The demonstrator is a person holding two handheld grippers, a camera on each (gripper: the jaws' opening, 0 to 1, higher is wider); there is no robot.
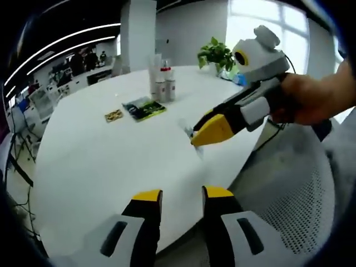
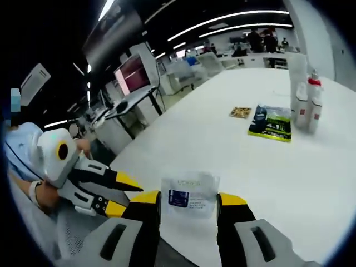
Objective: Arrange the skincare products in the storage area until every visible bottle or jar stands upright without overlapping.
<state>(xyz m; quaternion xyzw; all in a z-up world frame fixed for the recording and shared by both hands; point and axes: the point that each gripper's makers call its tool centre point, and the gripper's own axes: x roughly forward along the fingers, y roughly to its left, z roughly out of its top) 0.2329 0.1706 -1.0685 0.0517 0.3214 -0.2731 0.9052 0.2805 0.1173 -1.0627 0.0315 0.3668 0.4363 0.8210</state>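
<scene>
In the right gripper view, the right tool (image 2: 188,208) stands wide, its jaws either side of a clear sachet (image 2: 189,194) lying flat at the near edge of the white bench (image 2: 222,150), printed face up, not gripped. At lower left the left tool (image 2: 125,194) also holds nothing, its jaws narrowly parted. Farther off, upper right, the bottles (image 2: 306,100) stand upright together, long axes vertical, beside a green packet (image 2: 271,123) and a small patterned packet (image 2: 241,112).
</scene>
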